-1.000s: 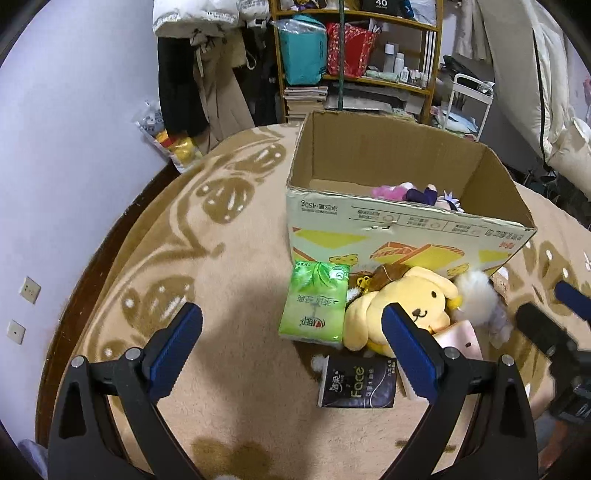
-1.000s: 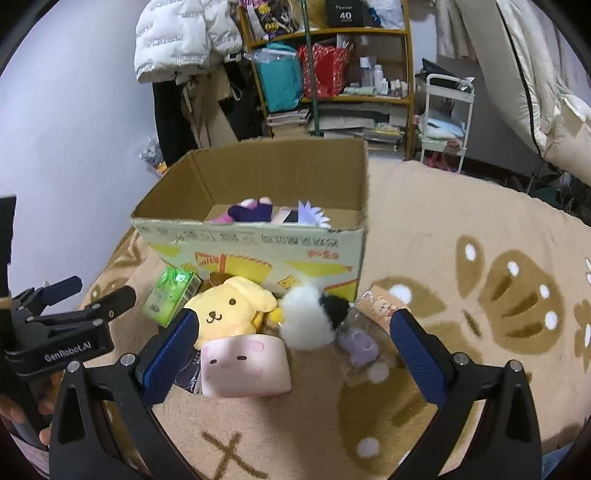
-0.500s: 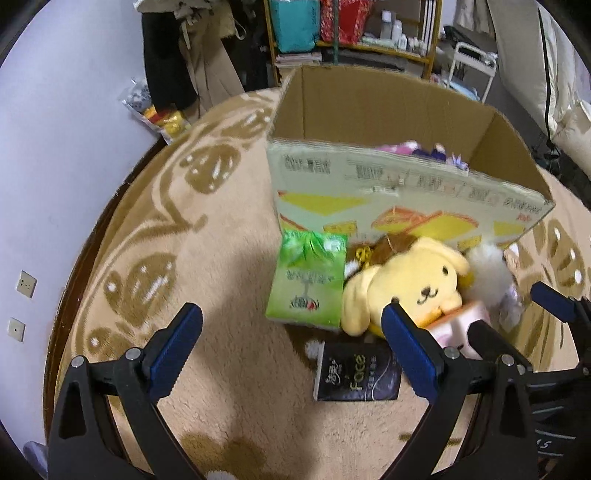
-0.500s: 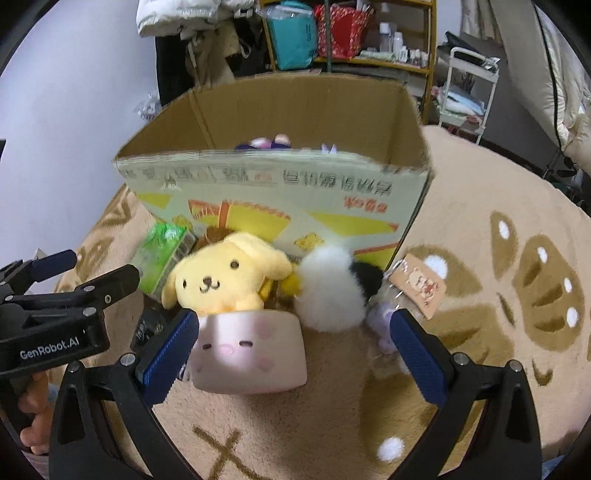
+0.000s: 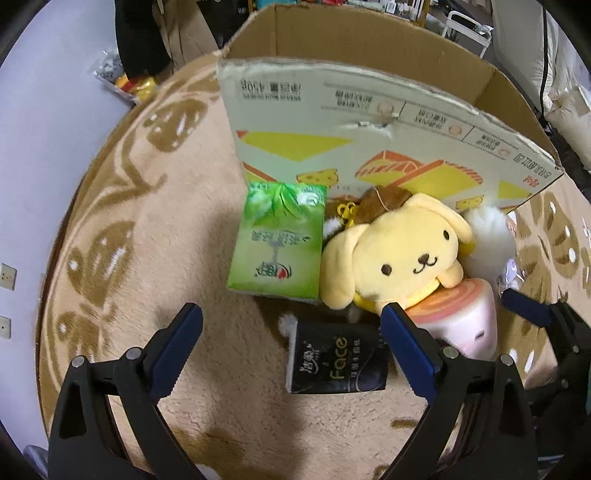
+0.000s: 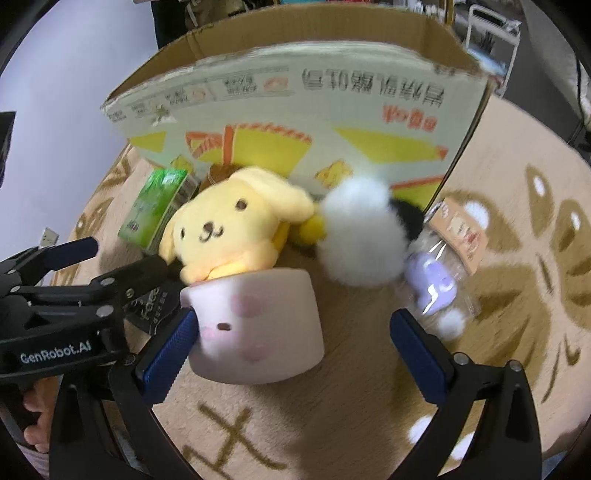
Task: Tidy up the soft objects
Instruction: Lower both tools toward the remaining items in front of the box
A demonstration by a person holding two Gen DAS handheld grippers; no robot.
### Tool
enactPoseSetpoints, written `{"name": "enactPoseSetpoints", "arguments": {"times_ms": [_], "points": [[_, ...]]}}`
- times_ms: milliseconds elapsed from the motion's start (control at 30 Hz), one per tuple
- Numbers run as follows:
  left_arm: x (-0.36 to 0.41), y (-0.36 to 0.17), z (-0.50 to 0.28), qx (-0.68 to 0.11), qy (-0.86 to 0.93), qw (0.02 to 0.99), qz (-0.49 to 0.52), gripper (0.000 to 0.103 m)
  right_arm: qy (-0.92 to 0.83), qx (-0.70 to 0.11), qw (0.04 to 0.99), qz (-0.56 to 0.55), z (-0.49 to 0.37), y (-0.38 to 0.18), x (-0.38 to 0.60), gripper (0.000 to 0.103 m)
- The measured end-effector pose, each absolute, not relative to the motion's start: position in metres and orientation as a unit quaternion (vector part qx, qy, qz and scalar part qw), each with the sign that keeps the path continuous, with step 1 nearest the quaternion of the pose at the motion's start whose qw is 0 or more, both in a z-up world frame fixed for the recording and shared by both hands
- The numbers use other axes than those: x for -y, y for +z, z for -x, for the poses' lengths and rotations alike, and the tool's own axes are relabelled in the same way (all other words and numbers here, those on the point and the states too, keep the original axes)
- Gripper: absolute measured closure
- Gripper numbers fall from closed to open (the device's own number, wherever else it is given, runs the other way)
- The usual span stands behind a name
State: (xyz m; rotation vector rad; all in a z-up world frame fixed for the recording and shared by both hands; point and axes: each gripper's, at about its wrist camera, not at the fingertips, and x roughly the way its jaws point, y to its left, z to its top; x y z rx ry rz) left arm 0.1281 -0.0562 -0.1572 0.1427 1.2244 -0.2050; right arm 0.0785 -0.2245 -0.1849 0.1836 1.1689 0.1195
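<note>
A yellow dog plush (image 5: 399,254) (image 6: 236,225) lies on the rug in front of an open cardboard box (image 5: 369,122) (image 6: 295,99). A green tissue pack (image 5: 277,240) (image 6: 155,210) lies left of it, a black tissue pack (image 5: 338,360) in front. A pink pig cushion (image 6: 255,325) (image 5: 465,321) sits before the plush. A white pom-pom (image 6: 362,232) and a bagged purple toy (image 6: 432,284) lie to the right. My left gripper (image 5: 291,347) is open over the black pack. My right gripper (image 6: 295,350) is open around the pink cushion.
A tan rug with brown paw prints (image 6: 517,240) covers the floor. A white wall (image 5: 33,166) runs along the left with sockets. A bag of snacks (image 5: 125,79) lies by the wall. Shelves and a white cart (image 5: 465,22) stand behind the box.
Both grippers have moved down and closer to the toys in front of the box. The box now hides its contents. Both stay open.
</note>
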Motion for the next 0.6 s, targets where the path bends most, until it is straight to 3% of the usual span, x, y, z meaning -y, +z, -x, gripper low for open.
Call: {"name": "enactPoseSetpoints", "arguments": {"times_ms": [33,133,333,500,600], "points": [[0.055,-0.159,-0.129,-0.579,-0.097,0.807,-0.063,0.007,0.065,-0.555,0.825,-0.086,-0.078,-0.186,0.222,0.000],[0.053,-0.163,-0.130,-0.587,-0.103,0.801,-0.058,0.007,0.090,-0.562,0.818,-0.084,-0.078,-0.188,0.214,0.015],[0.051,-0.173,-0.131,-0.608,-0.111,0.785,-0.046,0.007,0.075,-0.571,0.815,-0.069,-0.079,-0.191,0.208,0.018],[0.054,-0.178,-0.131,-0.615,-0.114,0.778,-0.053,0.007,0.083,-0.572,0.812,-0.083,-0.079,-0.188,0.213,0.045],[0.057,-0.180,-0.130,-0.619,-0.114,0.775,-0.058,0.007,0.082,-0.572,0.813,-0.070,-0.076,-0.187,0.211,0.045]]}}
